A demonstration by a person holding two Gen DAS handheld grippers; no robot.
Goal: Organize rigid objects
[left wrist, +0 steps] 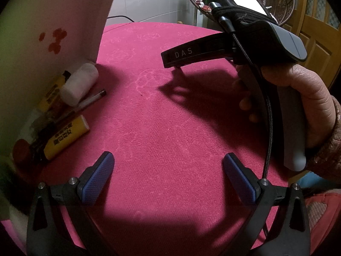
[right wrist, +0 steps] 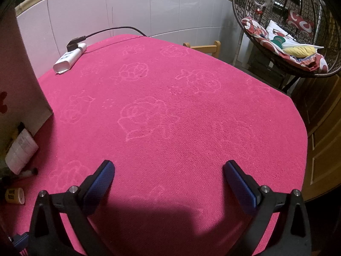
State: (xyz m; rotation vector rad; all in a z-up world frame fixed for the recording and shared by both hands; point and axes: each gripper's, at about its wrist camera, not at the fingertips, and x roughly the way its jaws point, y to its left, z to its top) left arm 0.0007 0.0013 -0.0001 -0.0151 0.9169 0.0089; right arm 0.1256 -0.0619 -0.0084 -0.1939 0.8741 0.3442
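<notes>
Grippers hovering empty over the pink desk [right wrist: 191,128], both sets of jaws spread wide.
Left gripper [left wrist: 168,177] and right gripper [right wrist: 169,181] aren't gripping anything; yellow tube [left wrist: 66,135], pen [left wrist: 89,101] and white roll [left wrist: 80,84] are lying bunched at the desk's left edge beside a box wall [left wrist: 53,21].

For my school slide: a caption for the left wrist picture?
Open left gripper hovers over pink cloth; yellow tube waits.

Left gripper [left wrist: 168,166]: black frame, blue textured pads [left wrist: 99,177], silver screws. Right gripper [right wrist: 169,173] alike; at upper right of the left view, grey handle, "DAS" lettering, braided cable [left wrist: 269,125], brown quilted sleeve [left wrist: 326,153].
</notes>
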